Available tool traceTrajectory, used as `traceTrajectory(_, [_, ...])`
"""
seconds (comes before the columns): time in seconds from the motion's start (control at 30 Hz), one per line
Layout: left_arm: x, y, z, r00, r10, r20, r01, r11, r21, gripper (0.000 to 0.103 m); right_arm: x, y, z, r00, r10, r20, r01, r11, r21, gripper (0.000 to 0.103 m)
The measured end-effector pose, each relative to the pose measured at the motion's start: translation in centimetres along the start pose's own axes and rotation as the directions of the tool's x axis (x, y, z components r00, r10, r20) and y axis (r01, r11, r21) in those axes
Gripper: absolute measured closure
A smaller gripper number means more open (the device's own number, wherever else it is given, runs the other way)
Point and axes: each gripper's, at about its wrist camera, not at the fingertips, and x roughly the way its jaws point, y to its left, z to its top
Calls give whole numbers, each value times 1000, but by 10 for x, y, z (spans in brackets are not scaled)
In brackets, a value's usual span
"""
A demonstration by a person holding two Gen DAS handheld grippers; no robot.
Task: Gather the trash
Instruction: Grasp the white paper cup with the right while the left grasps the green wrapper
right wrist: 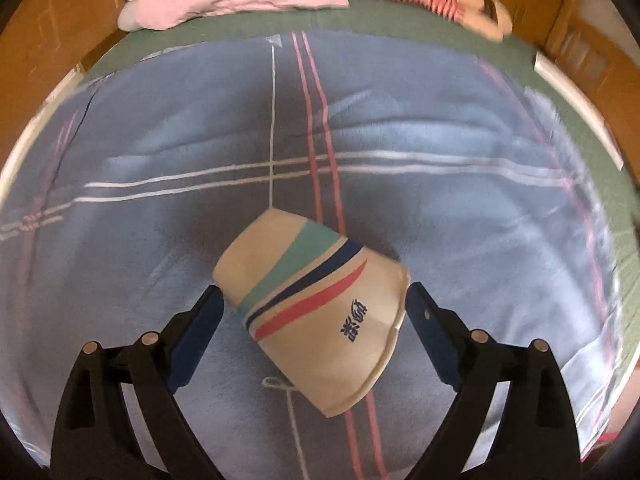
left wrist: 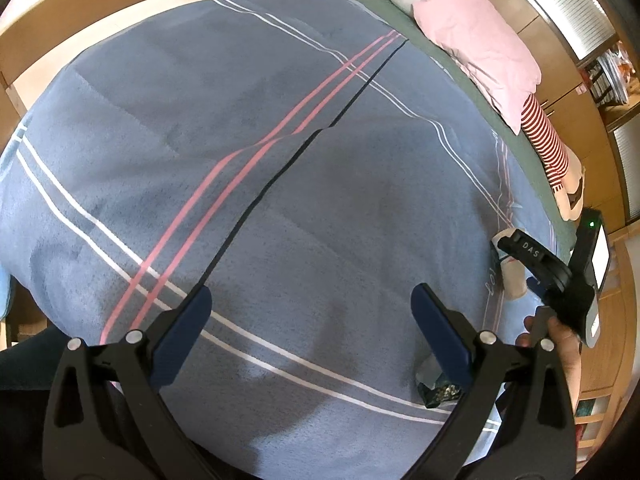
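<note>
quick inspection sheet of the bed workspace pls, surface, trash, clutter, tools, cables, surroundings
surface: blue striped blanket over a green sheet
job's things: paper cup on its side between the right tool's fingers; dark crumpled wrapper by the left tool's right finger
clutter: pink pillow, red-and-white striped plush toy at the bed's far edge
grippers: left tool open, nothing between; right tool open wide around the cup, whether the pads touch it is unclear
cables: nothing seen
surroundings: wooden bed frame
</note>
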Motion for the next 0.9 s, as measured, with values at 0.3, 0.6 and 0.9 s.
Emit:
traceTrajectory(0.3, [1,1,0,1000,-2,-5,2,1000,7,4,-17,29,-7,997,-69,24,73,961,-267,53])
traceTrajectory(0.6, [1,1,-1,1000,-8,-14,8,1000,4,4,-4,57,-28,971,-221,96,241,880,-410,59])
traceTrajectory(0.9, [-3,-11,-4,999,-55,-4,55,996,66,4,-44,32,-37,985,-112,131,149,935,-321,63])
